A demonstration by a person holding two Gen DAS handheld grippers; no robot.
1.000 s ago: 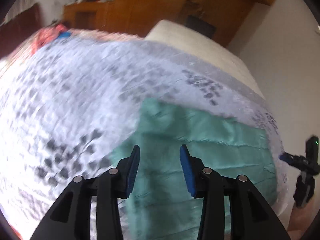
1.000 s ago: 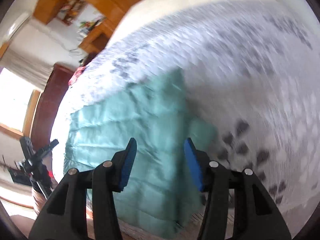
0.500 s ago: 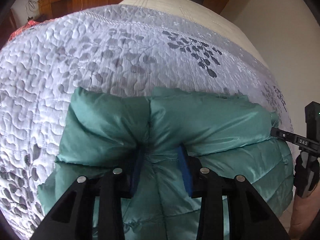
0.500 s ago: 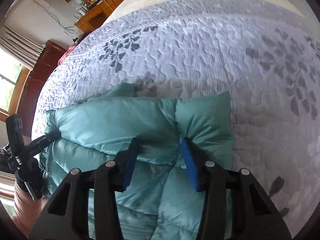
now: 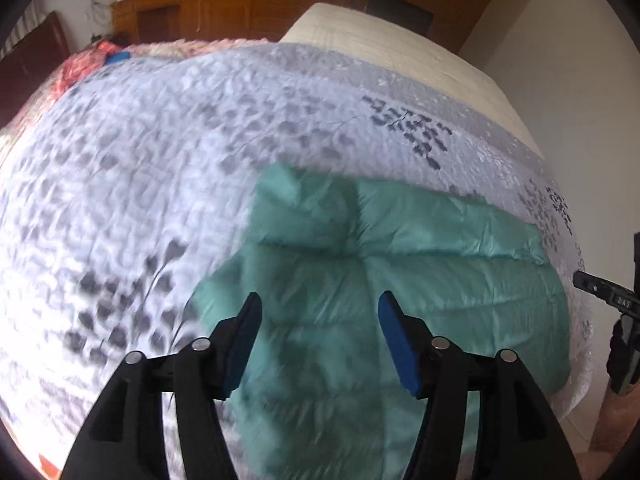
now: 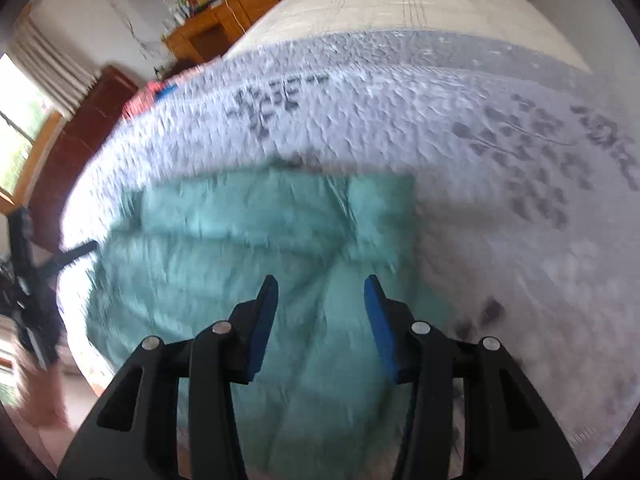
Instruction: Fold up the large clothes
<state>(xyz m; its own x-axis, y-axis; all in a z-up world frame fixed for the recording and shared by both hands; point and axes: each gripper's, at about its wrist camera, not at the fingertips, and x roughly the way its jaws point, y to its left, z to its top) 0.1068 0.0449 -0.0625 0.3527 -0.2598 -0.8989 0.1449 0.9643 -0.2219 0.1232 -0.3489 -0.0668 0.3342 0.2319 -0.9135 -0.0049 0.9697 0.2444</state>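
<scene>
Left wrist view: the teal puffer jacket (image 5: 400,280) lies folded near the front edge of the bed (image 5: 392,40), on the grey leaf-print quilt (image 5: 160,160). Above it the left gripper (image 5: 320,320) has just been opening, nothing between its jaws. The right gripper (image 6: 320,300) also hovers parted, empty.

A bedroom in a home: a wide bed (image 5: 132,184) under a pale quilted bedspread printed with grey leaves fills the room, a dark wooden headboard (image 6: 86,120) beside a sunlit window (image 6: 18,128) with pleated curtains, and wooden cabinets (image 5: 224,4) cluttered with small household items line the far wall.
</scene>
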